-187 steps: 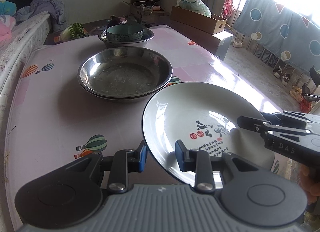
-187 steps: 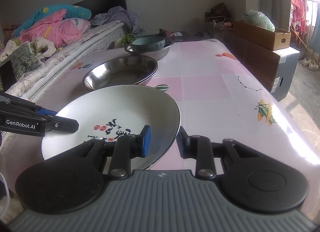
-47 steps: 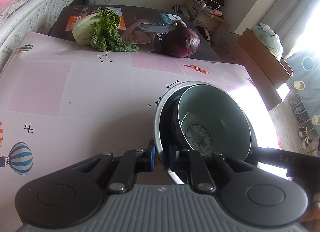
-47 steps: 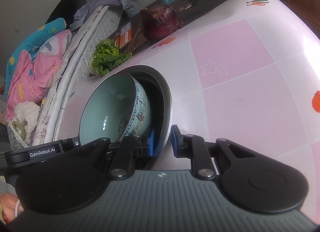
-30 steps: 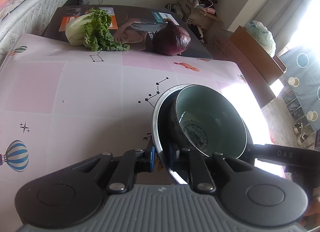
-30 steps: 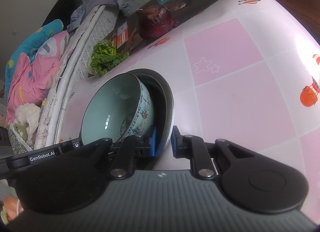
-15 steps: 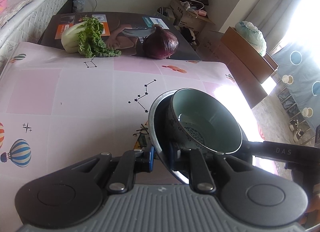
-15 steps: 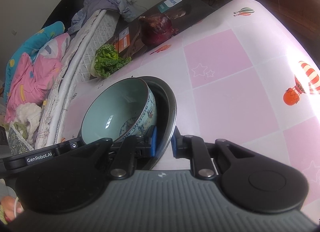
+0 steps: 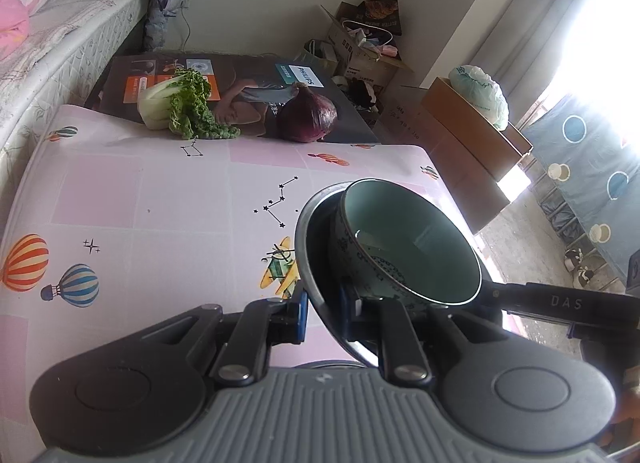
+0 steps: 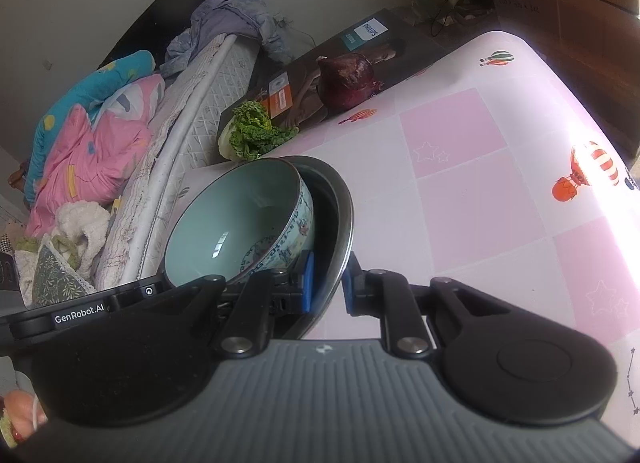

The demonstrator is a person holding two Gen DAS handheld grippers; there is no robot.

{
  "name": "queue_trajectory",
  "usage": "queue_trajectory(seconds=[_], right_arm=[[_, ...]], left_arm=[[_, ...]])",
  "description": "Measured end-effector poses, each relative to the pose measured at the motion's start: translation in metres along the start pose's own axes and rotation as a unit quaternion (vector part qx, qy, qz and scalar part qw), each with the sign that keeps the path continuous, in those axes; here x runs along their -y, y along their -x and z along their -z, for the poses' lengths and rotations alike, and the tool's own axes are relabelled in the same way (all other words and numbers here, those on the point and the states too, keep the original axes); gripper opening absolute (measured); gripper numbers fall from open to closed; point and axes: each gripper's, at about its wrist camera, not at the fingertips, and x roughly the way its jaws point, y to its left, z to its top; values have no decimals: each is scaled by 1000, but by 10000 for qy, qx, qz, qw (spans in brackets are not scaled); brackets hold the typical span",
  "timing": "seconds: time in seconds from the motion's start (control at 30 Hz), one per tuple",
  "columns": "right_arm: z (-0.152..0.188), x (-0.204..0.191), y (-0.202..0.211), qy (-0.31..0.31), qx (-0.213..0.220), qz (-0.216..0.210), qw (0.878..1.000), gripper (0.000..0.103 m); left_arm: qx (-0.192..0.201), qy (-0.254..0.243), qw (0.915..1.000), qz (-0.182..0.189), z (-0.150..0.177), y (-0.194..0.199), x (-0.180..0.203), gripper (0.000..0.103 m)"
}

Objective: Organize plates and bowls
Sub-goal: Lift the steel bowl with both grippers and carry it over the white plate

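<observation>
Steel bowl (image 9: 310, 231) gripped at opposite rims by left gripper (image 9: 323, 309) and right gripper (image 10: 327, 277), green bowl (image 10: 236, 219) inside (tilted), above table (image 9: 160, 199).

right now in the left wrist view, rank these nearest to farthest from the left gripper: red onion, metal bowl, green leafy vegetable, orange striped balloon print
1. metal bowl, its rim clamped in the left gripper, just right of centre.
2. orange striped balloon print, on the tablecloth at the left edge.
3. red onion and green leafy vegetable, both at the table's far edge, onion to the right; too close to call.
</observation>
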Motion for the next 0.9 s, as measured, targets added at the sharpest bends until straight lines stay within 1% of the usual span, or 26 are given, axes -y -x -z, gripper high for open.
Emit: queue_trajectory(seconds=[0.2, 0.4, 0.6, 0.77, 0.9], right_arm=[[38, -21, 33, 63, -33, -22, 10000, 15], [84, -26, 46, 57, -201, -58, 9998, 15], [123, -23, 45, 93, -397, -72, 9991, 15], [140, -22, 39, 207, -518, -31, 9984, 15], [148, -21, 36, 308, -511, -32, 9982, 15]], left_arm=[[59, 48, 10000, 11, 28, 36, -4, 16], [-51, 52, 10000, -45, 68, 55, -10, 16], [-174, 68, 9997, -136, 101, 59, -18, 16], [-315, 76, 9992, -214, 121, 56, -22, 16], [-269, 8, 9993, -273, 132, 55, -24, 16]])
